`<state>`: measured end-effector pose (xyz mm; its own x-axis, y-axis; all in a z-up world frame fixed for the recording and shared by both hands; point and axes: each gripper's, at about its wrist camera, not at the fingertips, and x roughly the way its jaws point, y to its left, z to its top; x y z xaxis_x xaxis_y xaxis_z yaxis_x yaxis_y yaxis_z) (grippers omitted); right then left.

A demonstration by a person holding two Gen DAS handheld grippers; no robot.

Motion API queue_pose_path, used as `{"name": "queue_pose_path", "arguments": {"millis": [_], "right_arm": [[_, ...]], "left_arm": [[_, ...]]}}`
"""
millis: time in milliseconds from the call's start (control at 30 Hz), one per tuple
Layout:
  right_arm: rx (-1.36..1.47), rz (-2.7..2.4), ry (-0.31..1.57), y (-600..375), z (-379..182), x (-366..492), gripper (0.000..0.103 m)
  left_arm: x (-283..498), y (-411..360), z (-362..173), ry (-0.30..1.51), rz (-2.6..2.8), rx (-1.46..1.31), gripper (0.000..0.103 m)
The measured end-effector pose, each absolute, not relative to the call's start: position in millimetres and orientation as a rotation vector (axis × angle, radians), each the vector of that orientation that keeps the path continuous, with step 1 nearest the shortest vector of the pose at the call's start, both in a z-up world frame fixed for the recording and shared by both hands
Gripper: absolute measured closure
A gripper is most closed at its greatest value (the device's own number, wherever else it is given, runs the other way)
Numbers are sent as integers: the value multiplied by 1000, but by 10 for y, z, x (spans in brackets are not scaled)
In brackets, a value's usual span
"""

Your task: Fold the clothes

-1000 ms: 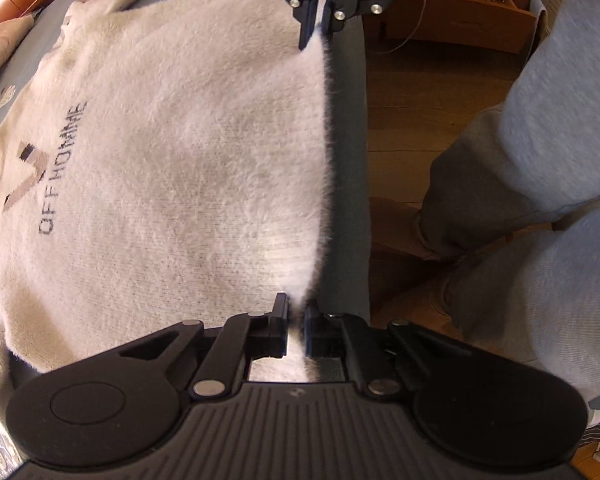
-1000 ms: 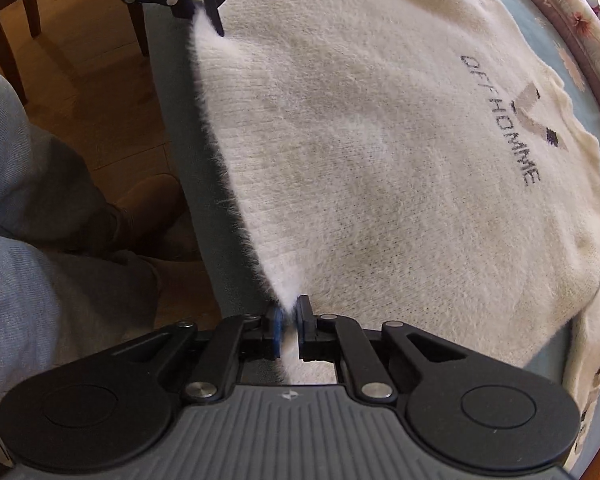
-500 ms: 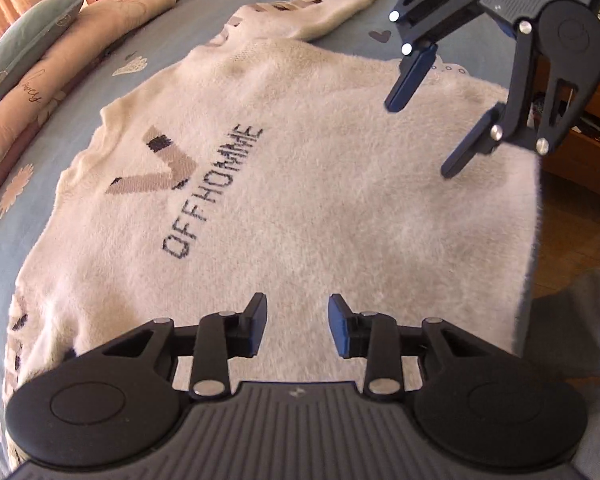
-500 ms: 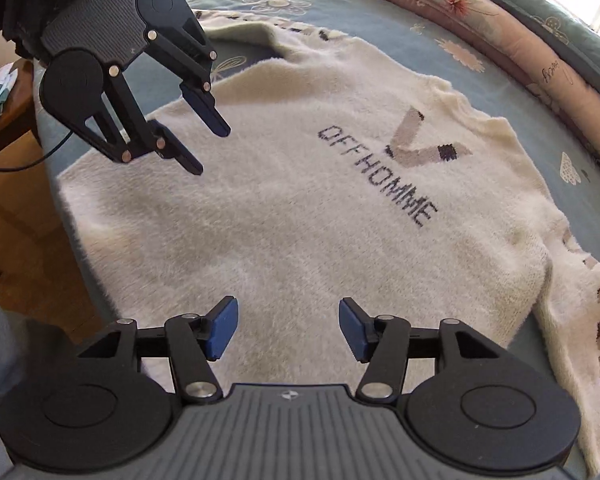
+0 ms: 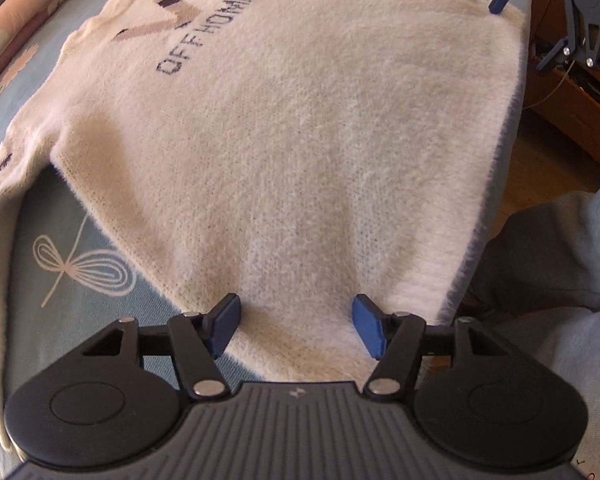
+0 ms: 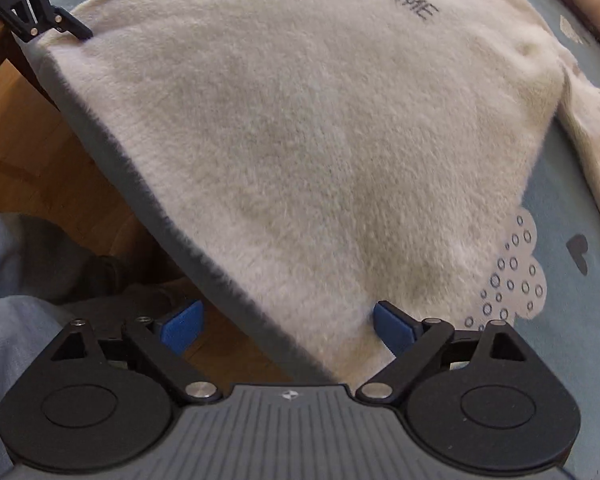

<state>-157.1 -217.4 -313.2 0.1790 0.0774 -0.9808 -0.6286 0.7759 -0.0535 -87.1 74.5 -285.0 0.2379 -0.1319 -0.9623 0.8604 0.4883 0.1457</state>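
1. A fluffy cream knitted sweater [image 5: 300, 120] with dark "OFFHOMME" lettering lies spread flat on the blue patterned bed [image 5: 80, 280], hem along the near edge.
2. Its long axis runs from the hem away to the neckline; sleeves trail left and right.
3. The left tool [image 5: 296, 330] is released, jaws opening over the hem's left part.
4. The right tool [image 6: 288, 326] is released, jaws opening astride the bed edge.

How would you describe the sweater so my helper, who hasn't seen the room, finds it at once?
Start at the bed with the blue patterned bedspread. Spread flat across it, its hem along the bed edge nearest the wooden floor, lies the sweater. It is fluffy and cream, with dark OFF HOMME lettering and a brown V on the chest; nothing else on the bed has text.
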Motion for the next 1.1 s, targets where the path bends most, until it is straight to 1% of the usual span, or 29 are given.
{"name": "queue_pose_path", "arguments": {"millis": [33, 133, 200, 300, 400, 433, 467, 500, 533, 567, 667, 733, 1000, 1100], "right_arm": [[-498, 512, 1280, -2204, -3057, -1542, 9], [-423, 482, 1173, -2168, -2872, -1313, 9], [-370, 480, 1108, -2084, -2882, -1092, 9], [-338, 488, 1052, -1956, -3024, -808, 9], [-292, 474, 1073, -2031, -3183, -730, 7], [-251, 462, 1090, -2114, -3211, -763, 2], [-224, 447, 1117, -2193, -3241, -820, 0], [-226, 439, 1132, -2244, -3253, -892, 0], [-244, 437, 1138, -2270, -3259, -966, 0], [-258, 433, 1147, -2276, -3266, -1015, 0], [-267, 411, 1162, -2270, -3278, -1083, 0], [-250, 392, 1180, -2249, -3291, -1033, 0], [-255, 384, 1217, -2181, -3315, -948, 0], [-276, 398, 1235, -2149, -3321, -921, 0]], "left_arm": [[-863, 706, -2809, 1111, -798, 817, 42], [-806, 519, -2633, 983, -853, 799, 40], [-703, 347, -2598, 913, -883, 760, 40], [-568, 130, -2724, 853, -898, 761, 39], [-479, 147, -2907, 892, -879, 752, 39], [-483, 209, -2940, 919, -871, 728, 36], [-467, 284, -2956, 965, -843, 688, 33], [-452, 358, -2972, 1011, -815, 648, 24], [-437, 433, -2988, 1056, -786, 608, 18], [-411, 511, -3011, 1111, -758, 558, 15], [-421, 594, -3050, 1152, -718, 520, 8], [-433, 549, -3088, 1163, -719, 548, 0], [-330, 479, -3126, 1224, -703, 544, 0], [-230, 378, -3053, 1271, -660, 519, 1]]}}
